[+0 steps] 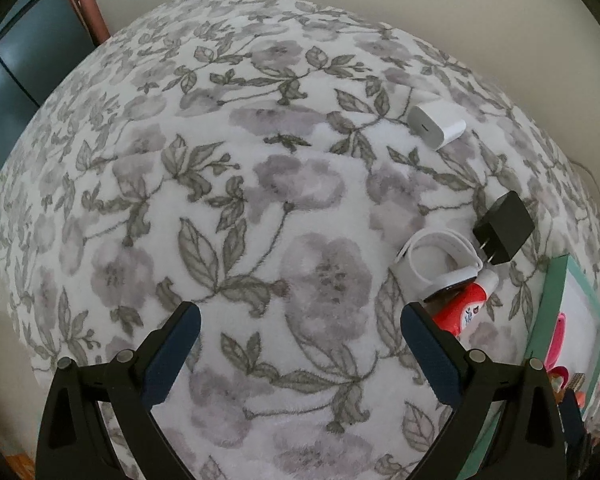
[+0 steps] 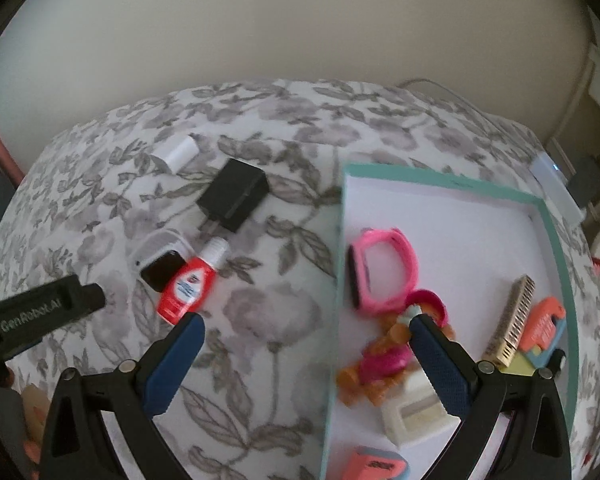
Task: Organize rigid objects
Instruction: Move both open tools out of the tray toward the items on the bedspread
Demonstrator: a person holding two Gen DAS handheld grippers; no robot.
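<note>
On the floral blanket [image 1: 260, 208] lie a white charger cube [image 1: 436, 125], a black plug adapter [image 1: 504, 233], a white smartwatch [image 1: 436, 264] and a small red bottle [image 1: 466, 310]. All show in the right wrist view too: white charger [image 2: 180, 151], black adapter [image 2: 234, 196], watch [image 2: 160, 266], bottle [image 2: 188, 288]. The teal-rimmed white box [image 2: 342, 240] holds a pink watch [image 2: 380, 270], toys and a comb-like piece [image 2: 512, 326]. My left gripper [image 1: 300, 316] is open and empty, left of the bottle. My right gripper [image 2: 306, 326] is open and empty above the box's left wall.
The box's teal edge [image 1: 548, 320] shows at the right of the left wrist view. A beige wall lies behind the bed. White cables and a power strip [image 2: 556, 184] sit at the far right. The left tool's black body [image 2: 40, 312] reaches in from the left.
</note>
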